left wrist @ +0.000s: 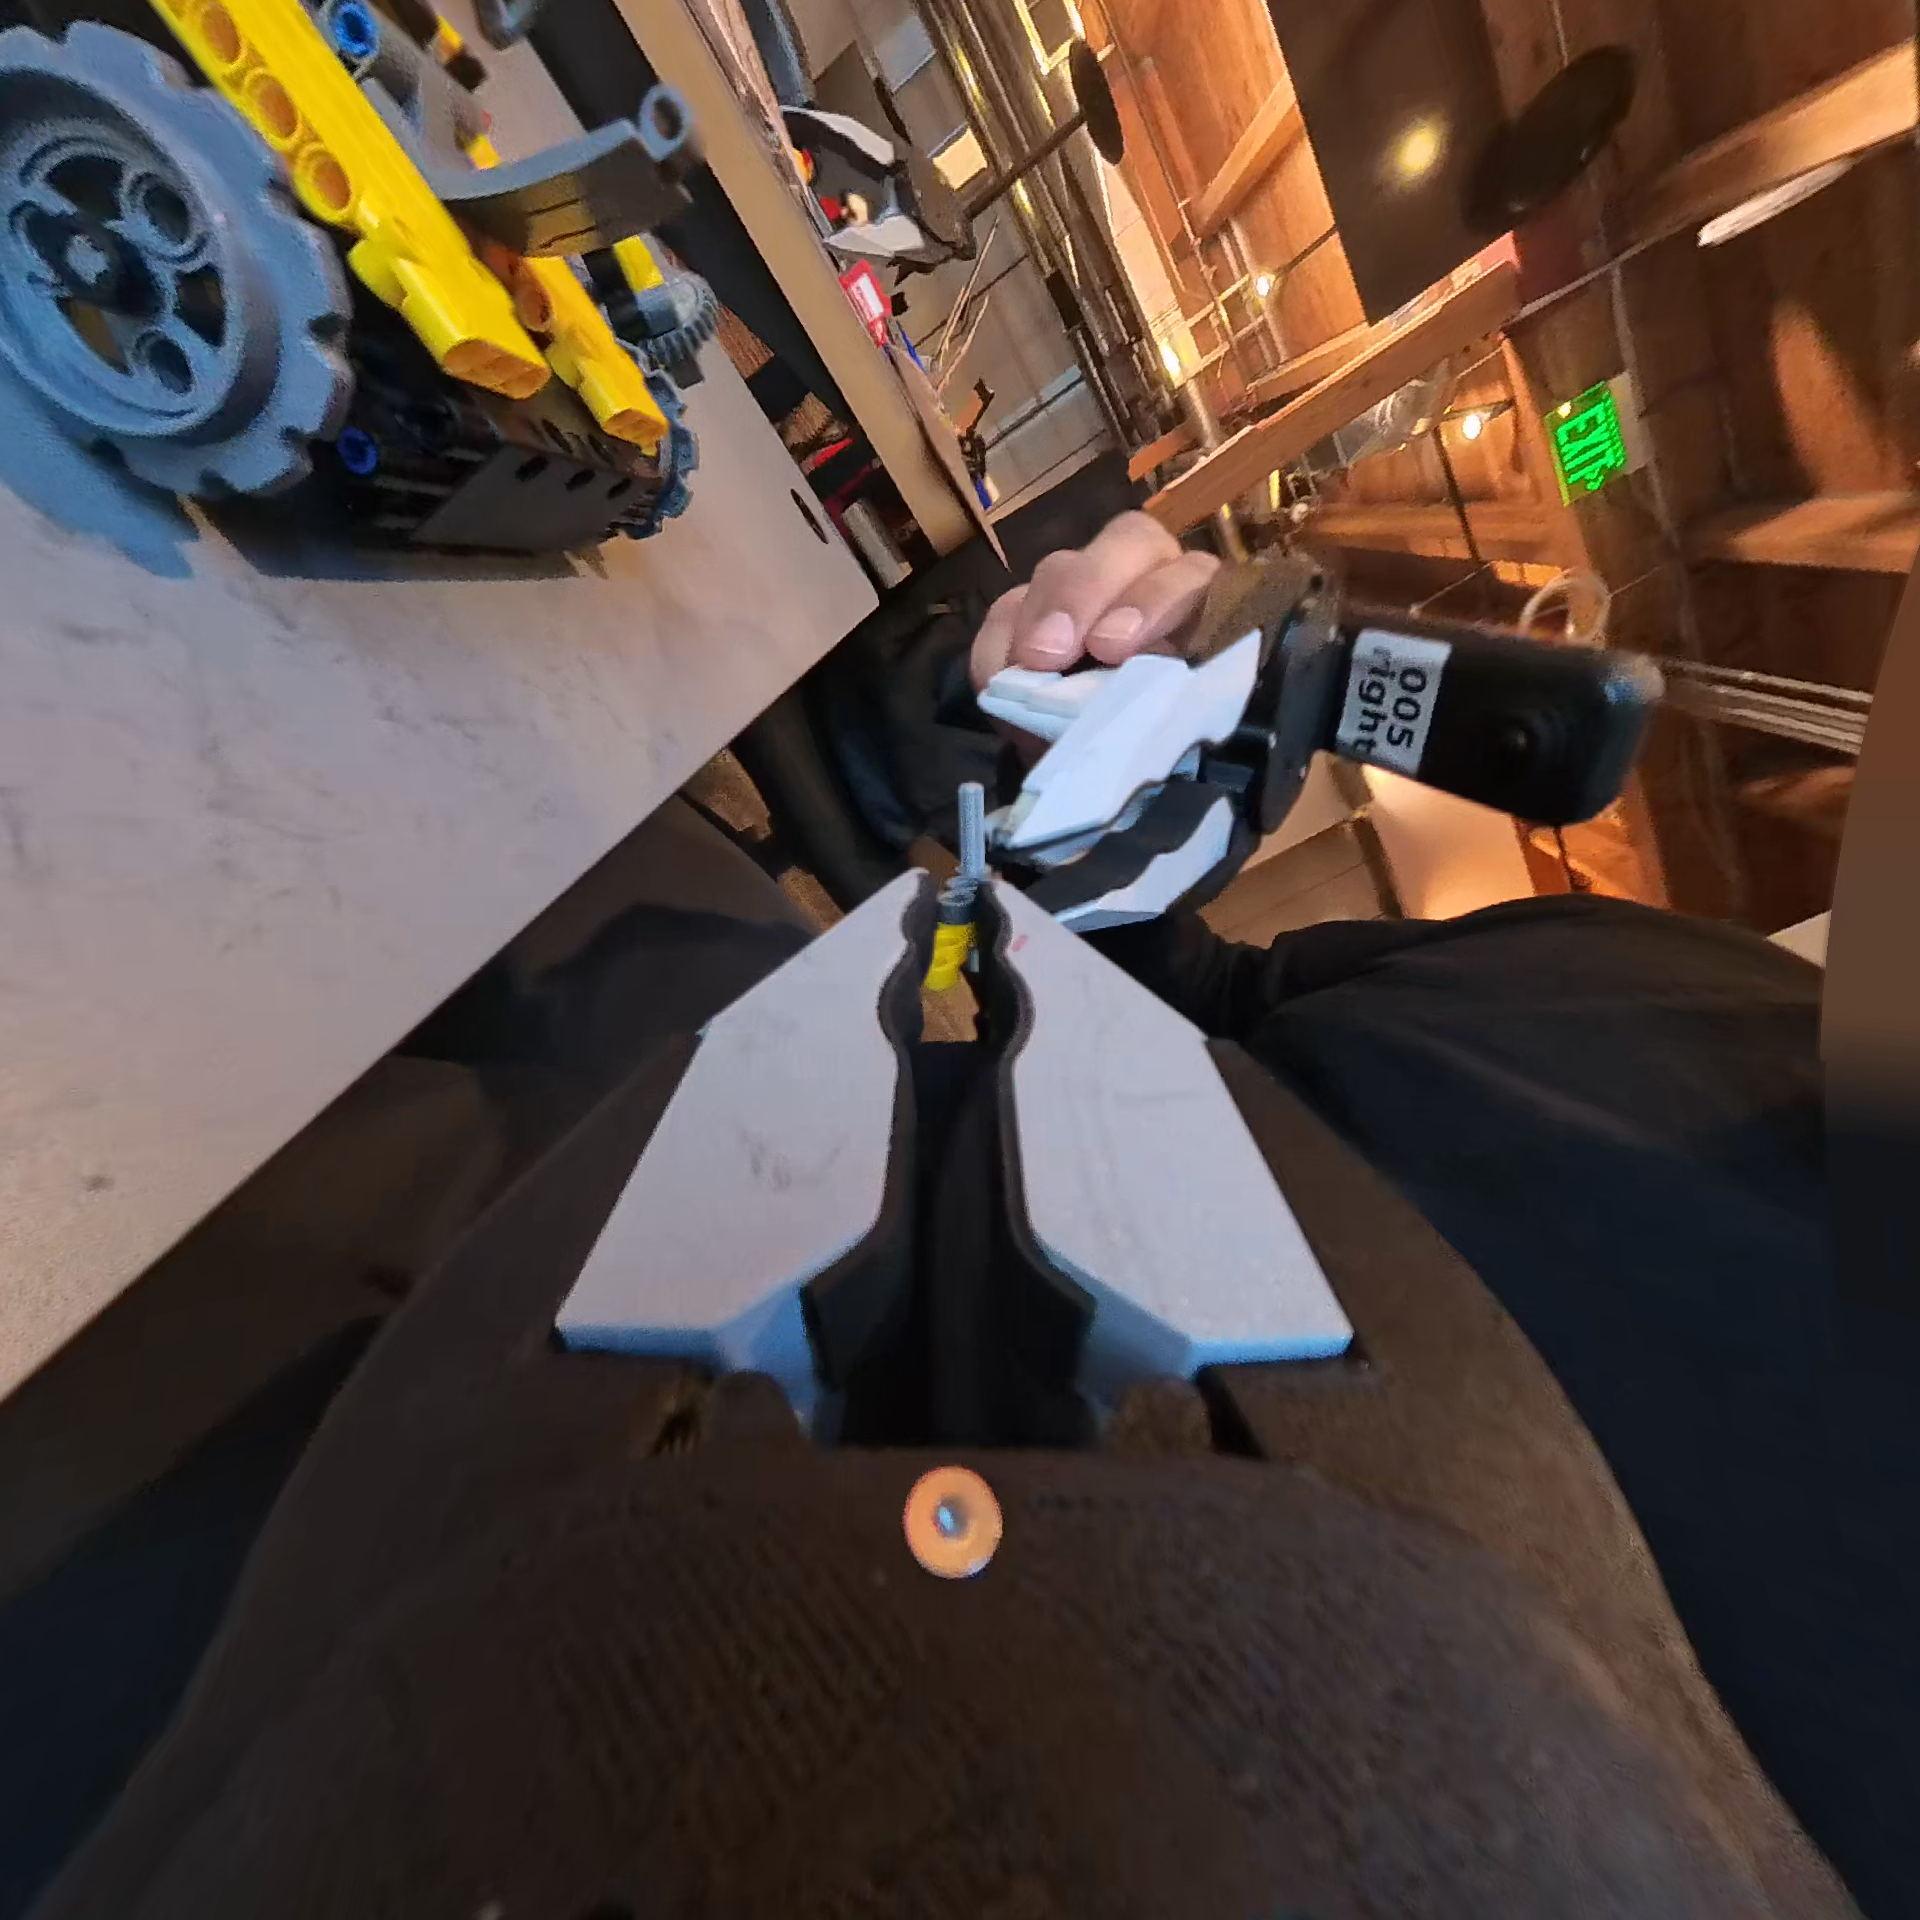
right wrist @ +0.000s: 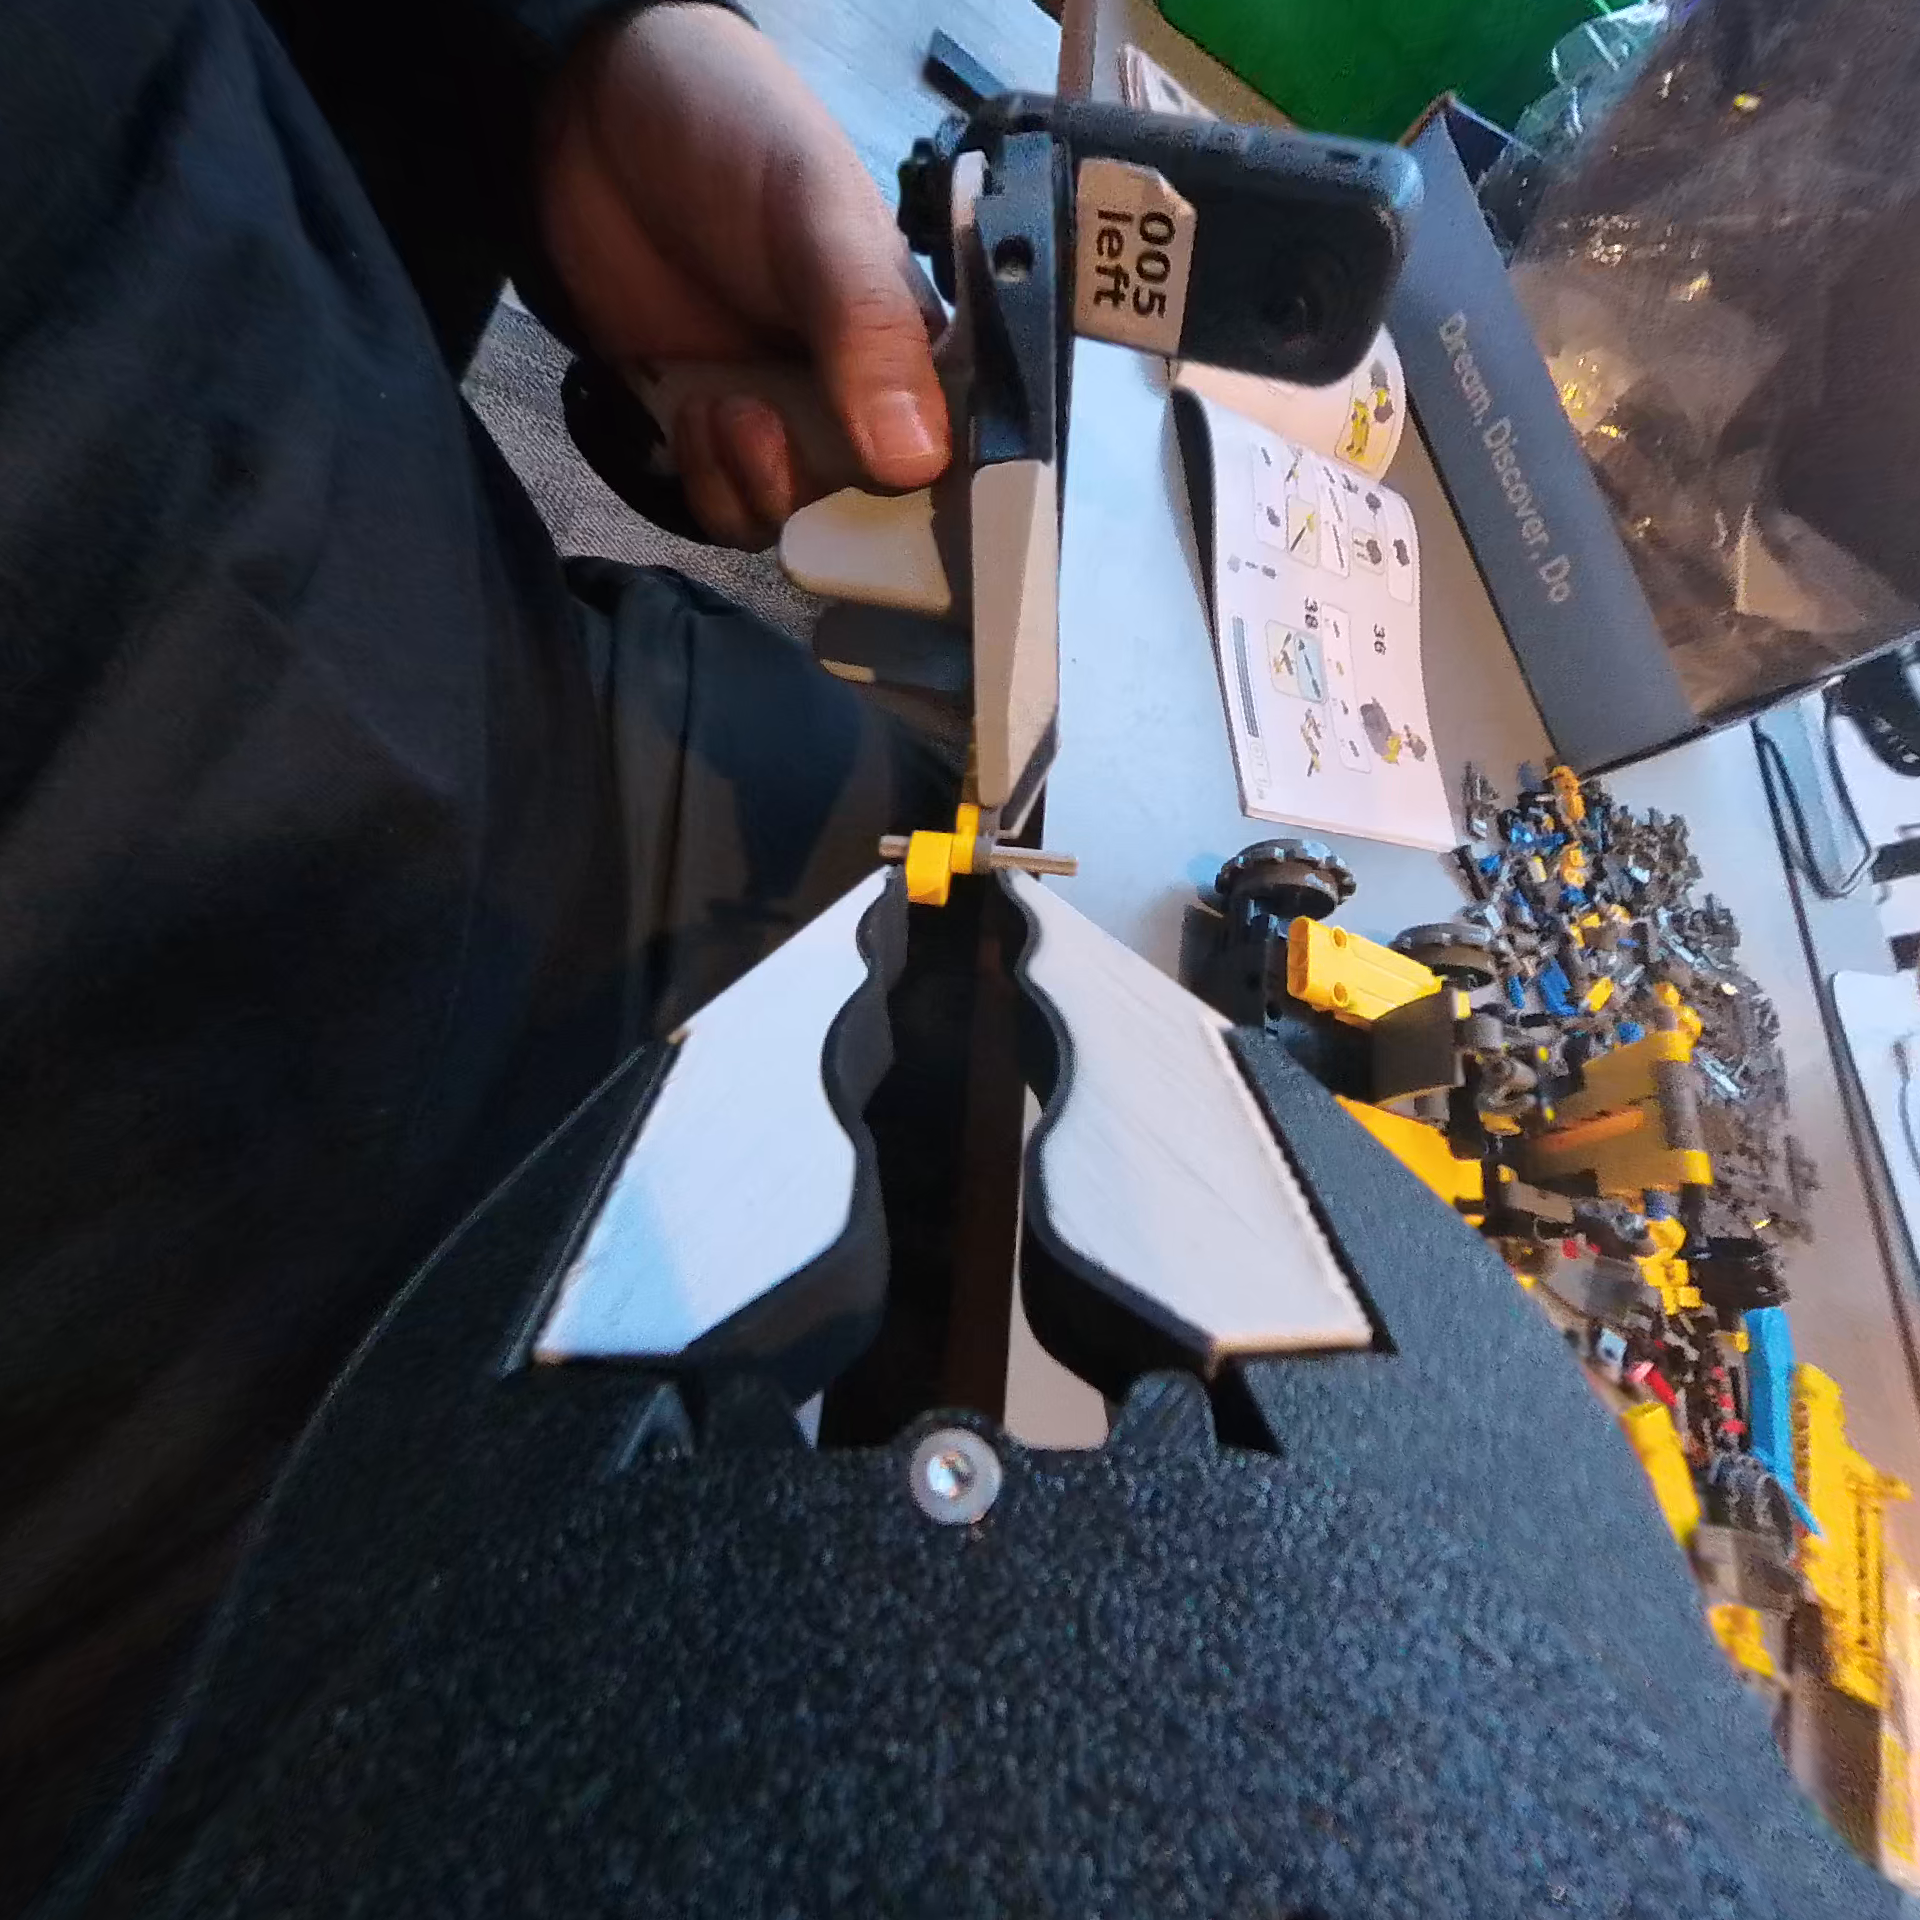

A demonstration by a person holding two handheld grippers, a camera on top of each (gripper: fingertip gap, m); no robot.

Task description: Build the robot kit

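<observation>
1. Your left claw point(left wrist: 961, 914) is clamped on a small yellow plastic connector point(left wrist: 951, 938) with a thin grey axle point(left wrist: 971, 831) through it, held off the pale grey worktop point(left wrist: 312, 779).
2. Your right claw point(right wrist: 951, 883) sits at that same connector point(right wrist: 932, 860); its tips are a little apart and you cannot tell whether they grip the axle point(right wrist: 1039, 862).
3. On the worktop to the right lie an open white instruction booklet point(right wrist: 1320, 644), a half-built yellow and black brick vehicle point(right wrist: 1455, 1060) and a heap of small loose parts point(right wrist: 1621, 894).
</observation>
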